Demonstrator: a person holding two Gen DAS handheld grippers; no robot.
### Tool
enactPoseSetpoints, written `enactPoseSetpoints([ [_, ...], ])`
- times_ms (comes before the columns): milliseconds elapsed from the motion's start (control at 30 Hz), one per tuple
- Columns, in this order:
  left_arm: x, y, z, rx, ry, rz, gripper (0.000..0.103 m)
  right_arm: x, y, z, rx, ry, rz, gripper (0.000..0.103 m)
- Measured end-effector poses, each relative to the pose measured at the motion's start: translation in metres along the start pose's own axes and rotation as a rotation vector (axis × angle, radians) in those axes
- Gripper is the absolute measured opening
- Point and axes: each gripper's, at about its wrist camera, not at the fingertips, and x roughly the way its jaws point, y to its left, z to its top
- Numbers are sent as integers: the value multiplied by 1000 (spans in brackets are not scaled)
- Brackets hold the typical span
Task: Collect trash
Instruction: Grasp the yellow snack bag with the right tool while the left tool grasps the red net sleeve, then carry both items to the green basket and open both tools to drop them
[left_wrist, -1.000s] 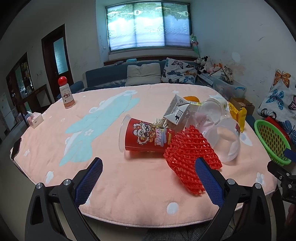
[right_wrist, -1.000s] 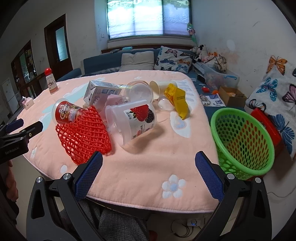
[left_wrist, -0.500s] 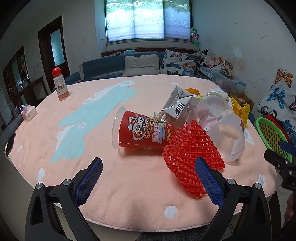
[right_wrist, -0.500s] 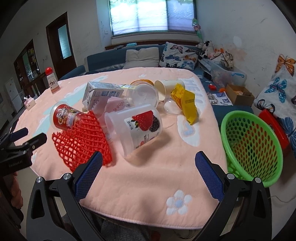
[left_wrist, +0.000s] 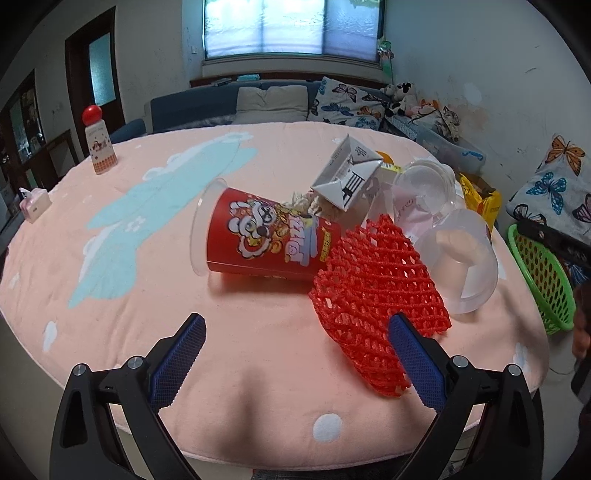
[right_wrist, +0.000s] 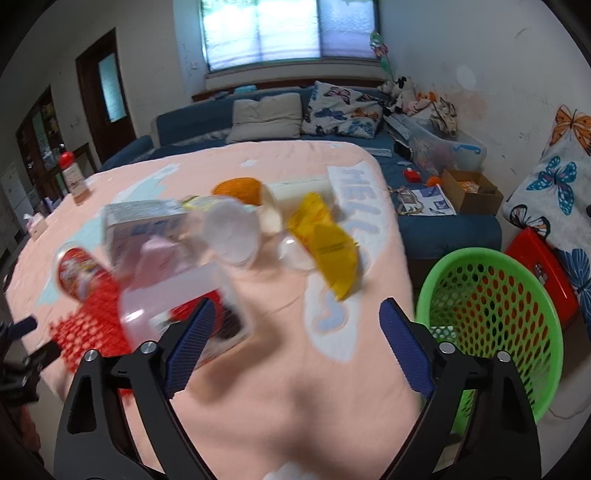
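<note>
Trash lies in a pile on the pink table (left_wrist: 147, 280): a red snack cup (left_wrist: 266, 240) on its side, a red foam net (left_wrist: 376, 295), a white carton (left_wrist: 347, 173), clear plastic cups (left_wrist: 461, 258) and a yellow wrapper (right_wrist: 328, 243). My left gripper (left_wrist: 295, 354) is open and empty, just short of the red cup and net. My right gripper (right_wrist: 295, 332) is open and empty over the table, with a clear cup (right_wrist: 177, 310) at its left finger. The green basket (right_wrist: 491, 321) stands beside the table, to the right.
A red-capped bottle (left_wrist: 99, 144) and a tissue box (left_wrist: 33, 203) stand at the table's far left. A sofa with cushions (left_wrist: 273, 99) lies behind the table. A red box (right_wrist: 539, 273) and a cardboard box (right_wrist: 469, 192) sit on the floor beyond the basket.
Both grippers have moved forward over the table toward the pile. The right wrist view is now blurred from motion and the clear cup sits closer to its left finger.
</note>
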Motion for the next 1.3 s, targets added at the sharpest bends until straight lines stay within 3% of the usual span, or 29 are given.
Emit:
enactPoseSetpoints([
  [100,6,-5,-1,14,9,-13,94,17,-9,10,-8,3,-11,80],
  [167,9,-7,-2,22,19,-32,85,29,-13,16,-9,15,-10,77],
  [467,33,-7,-4,-21,96,-86,74,82,-23,28,-7,68,-13,64],
  [633,43,-9,-2,-38,128,-132,61,94,-23,28,-7,87,-12,43],
  [900,49,-17,-1,-37,137,-222,23,83,-19,25,-24,60,-12,28],
  [967,47,-19,-1,-28,132,-230,8,80,-18,25,-23,55,-9,27],
  [1300,24,-25,4,9,57,-235,7,44,-19,22,18,0,13,25],
])
